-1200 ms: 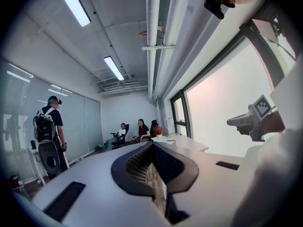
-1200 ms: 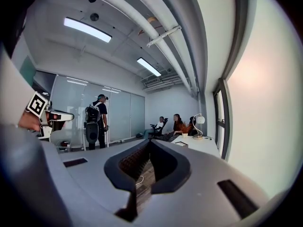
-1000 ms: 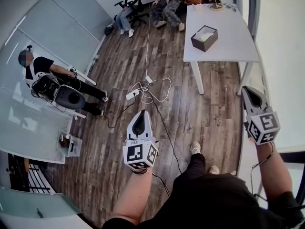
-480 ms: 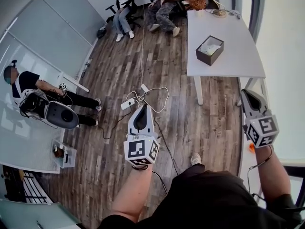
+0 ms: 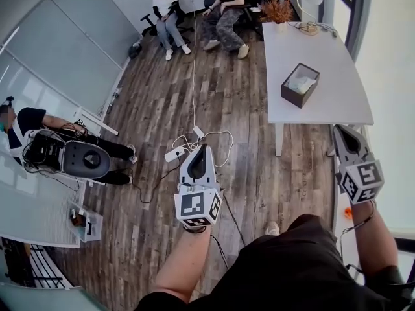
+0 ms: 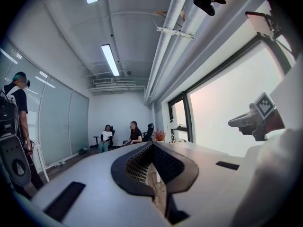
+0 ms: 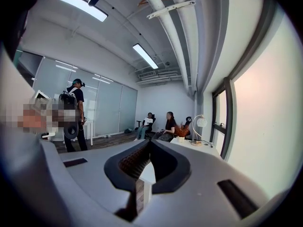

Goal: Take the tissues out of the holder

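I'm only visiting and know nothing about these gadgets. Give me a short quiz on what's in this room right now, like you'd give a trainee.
1. True or false: the tissue holder stands on the white table.
2. What does the right gripper hold? A) a tissue B) a cable C) nothing
3. Fill in: ___ people sit at the far end of the room.

Key: 1 true. 2 C, its jaws are shut with nothing between them. 3 two.
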`<state>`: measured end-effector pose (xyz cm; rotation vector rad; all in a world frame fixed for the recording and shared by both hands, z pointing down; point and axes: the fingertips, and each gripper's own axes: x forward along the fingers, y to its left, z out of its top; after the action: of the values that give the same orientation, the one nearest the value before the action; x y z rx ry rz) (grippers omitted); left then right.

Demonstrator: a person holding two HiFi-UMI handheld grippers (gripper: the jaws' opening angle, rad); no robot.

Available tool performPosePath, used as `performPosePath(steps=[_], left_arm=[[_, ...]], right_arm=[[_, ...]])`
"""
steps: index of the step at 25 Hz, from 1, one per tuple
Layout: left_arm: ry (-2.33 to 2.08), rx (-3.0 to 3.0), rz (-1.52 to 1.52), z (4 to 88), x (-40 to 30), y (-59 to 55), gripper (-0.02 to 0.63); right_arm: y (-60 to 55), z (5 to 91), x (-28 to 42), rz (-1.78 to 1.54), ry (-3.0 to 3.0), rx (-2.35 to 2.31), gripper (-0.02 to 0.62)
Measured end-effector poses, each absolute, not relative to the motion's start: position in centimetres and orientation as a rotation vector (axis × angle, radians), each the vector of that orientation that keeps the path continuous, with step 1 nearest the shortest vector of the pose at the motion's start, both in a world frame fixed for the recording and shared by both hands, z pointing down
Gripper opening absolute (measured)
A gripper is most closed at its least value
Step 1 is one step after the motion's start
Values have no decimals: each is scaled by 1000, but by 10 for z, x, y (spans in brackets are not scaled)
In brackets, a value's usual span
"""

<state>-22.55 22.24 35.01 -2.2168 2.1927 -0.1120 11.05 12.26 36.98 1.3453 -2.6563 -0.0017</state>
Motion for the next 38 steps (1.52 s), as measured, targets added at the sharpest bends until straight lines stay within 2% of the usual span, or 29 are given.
performPosePath(steps=[16, 32, 38], left_arm=[[2188, -2224, -163, 364, -247, 129, 5], [2262, -2217, -218, 358, -251, -42, 5], [2206, -2258, -229, 354, -225, -122, 5]], right_arm=[[22, 407, 83, 73, -2652, 1313, 6], [-151, 417, 63, 192, -2652, 1244, 6], [-207, 437, 69, 239, -2634, 1202, 6]])
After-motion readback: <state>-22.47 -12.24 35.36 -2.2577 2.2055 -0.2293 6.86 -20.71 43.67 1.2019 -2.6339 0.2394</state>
